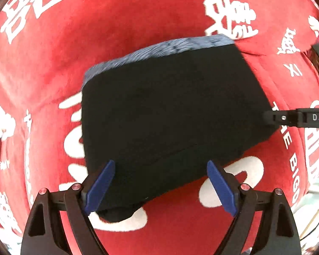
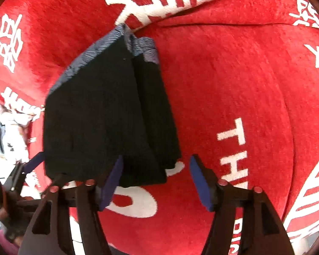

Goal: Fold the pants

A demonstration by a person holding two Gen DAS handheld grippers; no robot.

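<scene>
Black folded pants (image 1: pixel 170 114) on red blanket (image 1: pixel 127 21)

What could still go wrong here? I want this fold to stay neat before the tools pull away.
Three risks, judged from this moment:
1. The folded black pants show stacked layers stepping apart along one edge; a nudge could spread them further.
2. The left tool is open with one blue pad against the near edge of the pants, so withdrawing carelessly might drag that corner.
3. The red blanket beneath looks soft and creased, so the bundle may slump.
</scene>
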